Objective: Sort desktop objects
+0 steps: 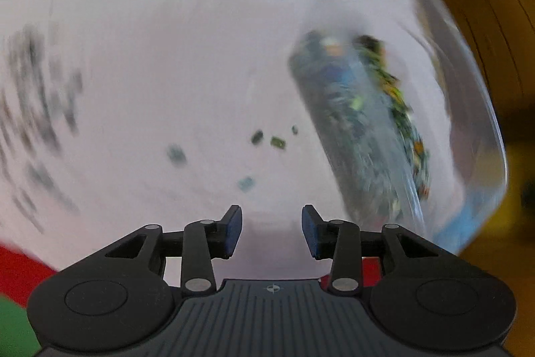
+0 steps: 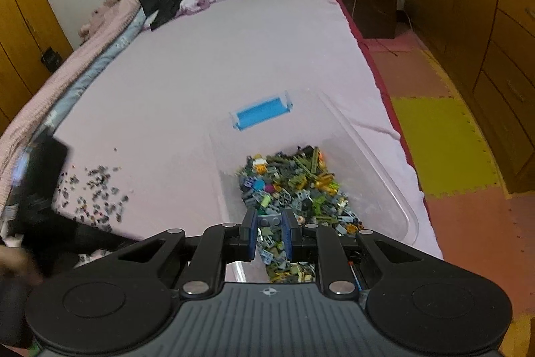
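A wide bed under a pink sheet takes up most of the room. On it sits a clear plastic bin with a blue handle, holding a heap of small building bricks. More loose bricks lie scattered on the sheet well to its left. The right gripper pinches a grey brick above the heap. The left gripper hangs over bare sheet, jaws apart, empty.
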Available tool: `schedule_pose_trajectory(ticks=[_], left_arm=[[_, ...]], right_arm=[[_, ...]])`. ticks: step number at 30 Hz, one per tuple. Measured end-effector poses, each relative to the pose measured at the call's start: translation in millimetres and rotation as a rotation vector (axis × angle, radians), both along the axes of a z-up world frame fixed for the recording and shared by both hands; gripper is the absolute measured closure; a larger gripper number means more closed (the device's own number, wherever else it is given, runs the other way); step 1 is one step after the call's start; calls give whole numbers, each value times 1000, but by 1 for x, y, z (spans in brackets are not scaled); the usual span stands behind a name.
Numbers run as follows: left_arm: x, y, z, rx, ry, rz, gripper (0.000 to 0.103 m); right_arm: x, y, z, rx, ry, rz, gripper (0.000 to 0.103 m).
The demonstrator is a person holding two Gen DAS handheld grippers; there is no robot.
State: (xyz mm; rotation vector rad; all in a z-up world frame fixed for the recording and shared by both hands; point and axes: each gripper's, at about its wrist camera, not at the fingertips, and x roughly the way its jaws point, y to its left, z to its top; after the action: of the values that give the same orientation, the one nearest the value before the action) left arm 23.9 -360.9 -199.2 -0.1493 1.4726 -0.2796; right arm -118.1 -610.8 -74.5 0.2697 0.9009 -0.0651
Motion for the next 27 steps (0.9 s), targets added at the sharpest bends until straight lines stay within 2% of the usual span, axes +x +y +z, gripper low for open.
schedule_pose_trajectory(ticks=[2,8,11,18,27], left_arm=[[5,4,-23,-40,58,107,62],[24,10,-58,-52,165,305,63],[34,11,-65,5,188,344,65],[38,0,-73,75,216,329,66],[34,2,-87,121,258,378,79]], right_arm=[[3,-1,-6,5,10,2,86],[17,-10,-27,41,25,7,86],[26,-16,-36,62,26,2,86],[37,-27,-44,91,25,-19,86],[40,-34,-50,105,37,-34,86]])
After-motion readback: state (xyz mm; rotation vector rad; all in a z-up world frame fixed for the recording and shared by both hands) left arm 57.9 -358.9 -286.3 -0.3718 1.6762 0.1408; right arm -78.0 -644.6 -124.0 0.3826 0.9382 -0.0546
